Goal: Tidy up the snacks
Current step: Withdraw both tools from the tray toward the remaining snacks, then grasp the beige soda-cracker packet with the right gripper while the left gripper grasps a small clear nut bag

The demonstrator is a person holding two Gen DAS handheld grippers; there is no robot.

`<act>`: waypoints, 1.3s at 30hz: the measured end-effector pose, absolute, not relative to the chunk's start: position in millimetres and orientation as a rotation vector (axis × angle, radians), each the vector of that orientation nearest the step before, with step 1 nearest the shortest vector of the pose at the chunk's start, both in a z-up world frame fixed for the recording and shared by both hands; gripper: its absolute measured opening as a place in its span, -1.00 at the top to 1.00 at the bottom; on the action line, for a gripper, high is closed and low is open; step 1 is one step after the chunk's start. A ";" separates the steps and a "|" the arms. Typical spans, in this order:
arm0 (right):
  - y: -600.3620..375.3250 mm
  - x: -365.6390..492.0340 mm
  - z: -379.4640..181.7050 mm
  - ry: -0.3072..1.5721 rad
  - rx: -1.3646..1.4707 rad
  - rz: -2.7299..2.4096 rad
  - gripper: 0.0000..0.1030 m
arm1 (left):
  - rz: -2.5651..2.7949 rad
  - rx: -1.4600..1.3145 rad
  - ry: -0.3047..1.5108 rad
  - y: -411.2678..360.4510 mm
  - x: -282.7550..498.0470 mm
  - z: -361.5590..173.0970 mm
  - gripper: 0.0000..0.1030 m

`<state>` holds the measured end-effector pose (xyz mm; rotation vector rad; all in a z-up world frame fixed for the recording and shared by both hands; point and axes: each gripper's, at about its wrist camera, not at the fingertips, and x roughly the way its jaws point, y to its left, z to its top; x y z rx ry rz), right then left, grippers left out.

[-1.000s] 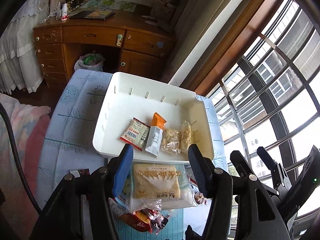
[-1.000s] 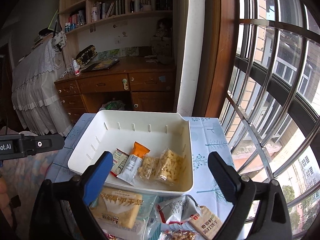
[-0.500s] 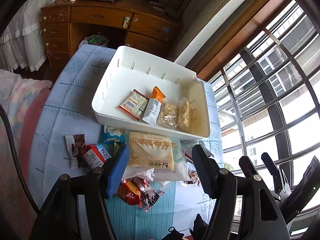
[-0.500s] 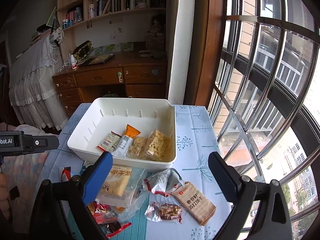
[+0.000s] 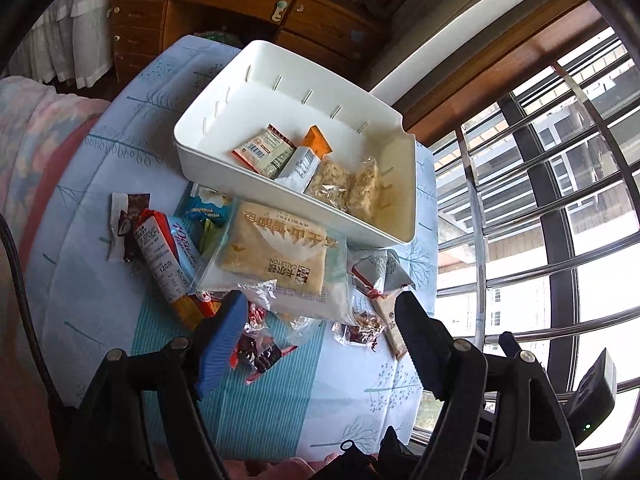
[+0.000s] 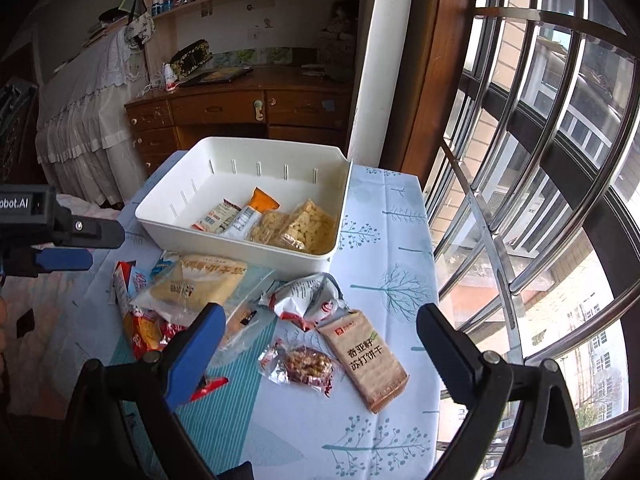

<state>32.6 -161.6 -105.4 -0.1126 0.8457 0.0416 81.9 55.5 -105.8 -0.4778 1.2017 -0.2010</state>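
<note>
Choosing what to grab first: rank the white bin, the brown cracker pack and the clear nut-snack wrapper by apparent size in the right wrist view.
1. white bin
2. brown cracker pack
3. clear nut-snack wrapper, slightly smaller

The scene is lit by strong daylight from the large barred window [image 6: 540, 160] on the right. In the left wrist view the panes [image 5: 560, 280] are overexposed to almost pure white. The white plastic storage bin [image 5: 208, 148] is brightly lit, with a soft shadow inside its right wall. Glare is seen on the clear plastic snack wrappers [image 6: 296, 364]. The far brown wooden desk [image 6: 224, 112] is dimmer. Straight lines are bent by fisheye distortion, and dark vignetting is seen in the corners. Both pictures are mostly sharp.
</note>
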 end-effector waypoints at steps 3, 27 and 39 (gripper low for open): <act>-170.1 27.2 -114.8 0.875 -0.133 0.069 -0.89 | -0.202 -0.491 1.213 43.4 77.0 -110.9 -0.47; -215.4 22.1 -199.7 0.939 -0.488 0.190 -0.88 | -0.129 -0.593 1.533 -47.3 65.4 -212.6 -0.56; -220.6 37.1 -229.7 0.883 -0.493 0.319 -0.88 | 0.032 -0.657 1.625 -63.8 80.9 -240.4 -0.56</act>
